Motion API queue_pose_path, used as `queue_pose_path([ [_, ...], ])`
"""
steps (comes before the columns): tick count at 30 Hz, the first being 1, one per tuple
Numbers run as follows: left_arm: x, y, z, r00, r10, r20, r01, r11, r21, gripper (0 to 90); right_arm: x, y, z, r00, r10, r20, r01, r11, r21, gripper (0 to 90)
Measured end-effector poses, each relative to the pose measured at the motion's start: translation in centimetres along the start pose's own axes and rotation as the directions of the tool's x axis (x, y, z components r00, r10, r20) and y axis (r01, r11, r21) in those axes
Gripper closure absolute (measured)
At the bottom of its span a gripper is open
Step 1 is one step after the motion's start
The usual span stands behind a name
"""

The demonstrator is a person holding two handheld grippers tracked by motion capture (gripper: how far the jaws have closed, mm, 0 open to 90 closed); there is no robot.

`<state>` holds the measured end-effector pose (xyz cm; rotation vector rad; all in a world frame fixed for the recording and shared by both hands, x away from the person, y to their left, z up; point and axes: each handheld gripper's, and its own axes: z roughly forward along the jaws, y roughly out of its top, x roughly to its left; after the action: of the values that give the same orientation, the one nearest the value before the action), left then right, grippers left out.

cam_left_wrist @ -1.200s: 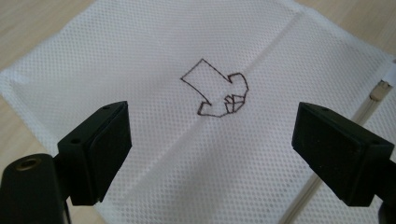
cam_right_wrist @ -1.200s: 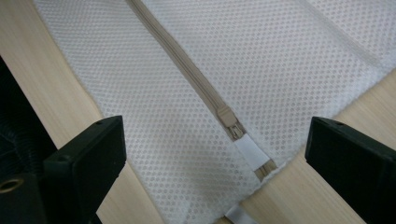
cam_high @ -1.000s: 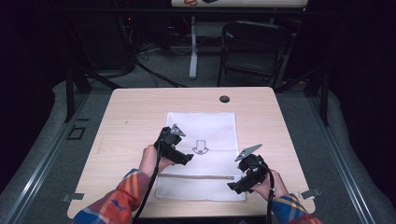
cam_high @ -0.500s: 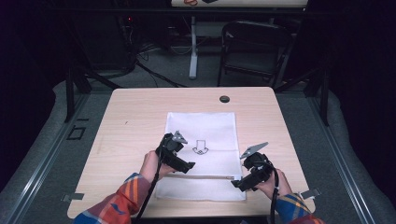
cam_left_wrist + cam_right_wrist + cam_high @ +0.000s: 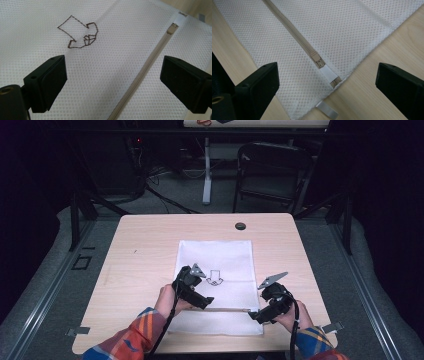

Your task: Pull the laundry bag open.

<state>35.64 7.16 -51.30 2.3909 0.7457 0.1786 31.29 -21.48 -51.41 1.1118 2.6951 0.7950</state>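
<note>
While both forearms come in from the near edge in plaid sleeves, the person has each hand wrapped around a gripper right over the white mesh laundry bag [image 5: 220,270] lying flat in the middle of the wooden table [image 5: 145,245]. The left gripper [image 5: 204,302] sits near the bag's left side, angled forward and to the right, just this side of the stitched arrow logo [image 5: 79,32]. From its own camera the jaws are spread wide with nothing between them, hanging above mesh with the beige zipper [image 5: 147,67] running diagonally under the gap. The right gripper [image 5: 257,315] hovers at the bag's near right corner, pointing left toward the zipper's end. Its jaws are wide apart too and empty, and the zipper slider [image 5: 316,58] sits between them beside a small white tab [image 5: 328,74]. There's also a small black disc [image 5: 240,226] near the far edge of the table.
</note>
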Motion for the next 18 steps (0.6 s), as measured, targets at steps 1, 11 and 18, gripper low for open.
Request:
queue_pose_path([
  [1,-0.3,0.1,0.2,1.0000,0.005,0.002,-0.005,1.0000,0.006,7.1,0.0,0.0,0.0,1.0000,0.003,0.000,-0.003,1.000,-0.003,5.9],
  [11,-2.2,1.3,1.6,0.9968,0.061,0.052,-0.060,0.9981,-0.011,9.2,-0.2,-0.1,-0.4,1.0000,0.004,-0.005,-0.004,1.000,0.004,15.6],
  [18,-3.8,2.2,2.9,0.9907,0.099,0.093,-0.098,0.9950,-0.019,12.4,-1.1,-0.5,-0.8,0.9994,0.035,0.005,-0.035,0.999,-0.006,26.9],
])
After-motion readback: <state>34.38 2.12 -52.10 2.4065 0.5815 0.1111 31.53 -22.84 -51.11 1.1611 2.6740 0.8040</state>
